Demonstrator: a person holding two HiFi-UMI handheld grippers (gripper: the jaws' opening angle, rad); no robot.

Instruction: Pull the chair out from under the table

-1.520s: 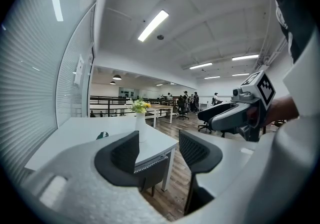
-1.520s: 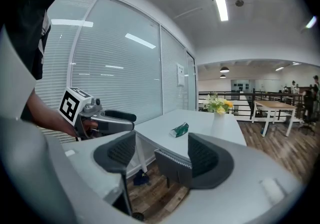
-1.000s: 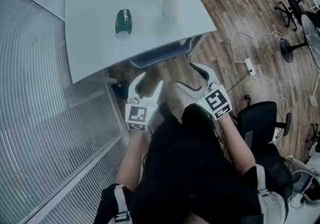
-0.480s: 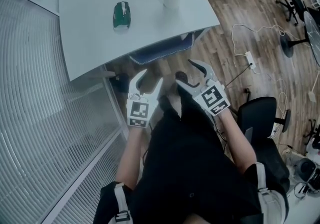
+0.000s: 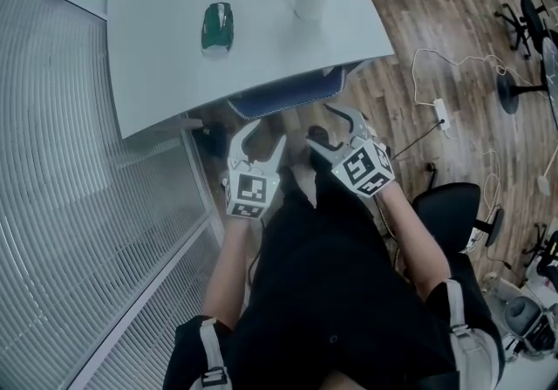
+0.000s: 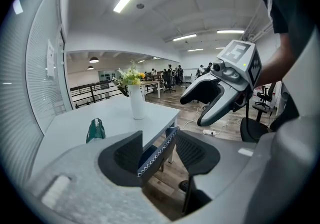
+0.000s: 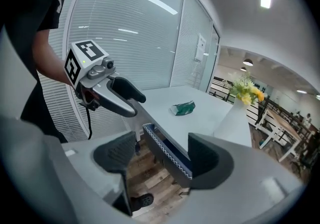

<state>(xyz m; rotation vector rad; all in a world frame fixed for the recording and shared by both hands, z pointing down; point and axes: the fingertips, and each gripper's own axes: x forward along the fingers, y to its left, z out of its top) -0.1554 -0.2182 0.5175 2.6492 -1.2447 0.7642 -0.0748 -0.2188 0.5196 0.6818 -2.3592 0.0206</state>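
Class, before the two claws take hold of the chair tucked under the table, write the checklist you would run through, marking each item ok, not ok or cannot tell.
1. Chair back exposed beyond the table edge: ok.
2. Left claw aimed at the chair back: ok; jaws closing, nothing between them.
3. Right claw open and aimed at it: ok.
4. Pads on the chair back: not ok; both claws are short of it.
5. Room behind to pull the chair out: cannot tell; the person's body blocks that view.
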